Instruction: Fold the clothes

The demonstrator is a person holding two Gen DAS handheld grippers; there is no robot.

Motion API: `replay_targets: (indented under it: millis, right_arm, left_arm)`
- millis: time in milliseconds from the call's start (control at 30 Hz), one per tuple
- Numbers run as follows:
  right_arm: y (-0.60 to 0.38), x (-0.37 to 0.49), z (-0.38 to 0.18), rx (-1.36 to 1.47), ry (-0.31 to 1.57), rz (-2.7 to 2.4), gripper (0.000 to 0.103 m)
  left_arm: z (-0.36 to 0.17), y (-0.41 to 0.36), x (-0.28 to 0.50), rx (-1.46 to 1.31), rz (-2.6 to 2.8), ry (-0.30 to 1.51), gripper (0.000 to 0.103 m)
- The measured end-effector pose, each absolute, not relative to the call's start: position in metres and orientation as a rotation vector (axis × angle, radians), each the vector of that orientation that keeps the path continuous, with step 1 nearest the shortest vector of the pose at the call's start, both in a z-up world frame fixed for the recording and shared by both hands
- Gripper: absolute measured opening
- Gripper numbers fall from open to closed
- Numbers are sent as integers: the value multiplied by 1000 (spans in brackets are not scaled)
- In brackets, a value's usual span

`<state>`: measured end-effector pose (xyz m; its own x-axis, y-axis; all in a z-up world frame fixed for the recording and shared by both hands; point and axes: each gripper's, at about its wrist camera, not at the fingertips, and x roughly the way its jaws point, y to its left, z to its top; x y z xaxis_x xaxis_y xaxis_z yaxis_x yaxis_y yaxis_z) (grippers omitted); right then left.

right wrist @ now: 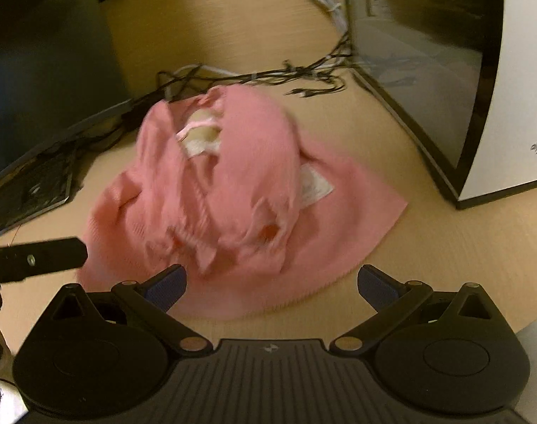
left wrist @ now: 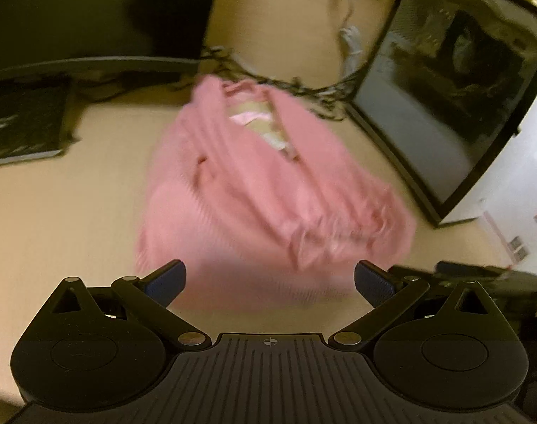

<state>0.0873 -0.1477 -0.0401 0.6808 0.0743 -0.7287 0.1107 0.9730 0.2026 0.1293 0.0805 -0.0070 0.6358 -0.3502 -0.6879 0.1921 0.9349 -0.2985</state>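
A pink knitted garment [left wrist: 254,190] lies crumpled on the light wooden table [left wrist: 74,212], its neck opening with a white label toward the far side. It also shows in the right wrist view [right wrist: 233,190], with a white tag on its right part. My left gripper [left wrist: 270,282] is open and empty, just above the garment's near hem. My right gripper [right wrist: 272,284] is open and empty, over the garment's near edge. The left gripper's finger shows at the left of the right wrist view [right wrist: 38,258].
A computer case with a dark glass side [left wrist: 445,106] stands at the right, also in the right wrist view [right wrist: 427,53]. Tangled black cables [right wrist: 261,77] lie behind the garment. A dark monitor [right wrist: 38,88] and a black pad [left wrist: 21,123] are at the left.
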Motion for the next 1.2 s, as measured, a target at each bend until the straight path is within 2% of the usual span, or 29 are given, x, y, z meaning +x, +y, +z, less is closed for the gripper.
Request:
replay_targets:
  millis: [200, 433, 567, 767, 1200]
  right_arm:
    - [-163, 114, -33, 257, 849, -92, 103]
    - [-193, 160, -47, 260, 870, 0, 103]
    - [-204, 196, -61, 286, 852, 102, 103]
    - [-209, 211, -84, 345, 926, 190, 103]
    - [-220, 129, -77, 398, 1037, 290, 103]
  left_arm:
    - [-9, 79, 194, -277, -483, 826, 103]
    - [-49, 85, 236, -419, -470, 936, 103]
    - [-64, 91, 235, -471, -380, 968, 103]
    - [-69, 96, 223, -478, -362, 983, 103]
    - [-61, 95, 172, -424, -485, 1151, 103]
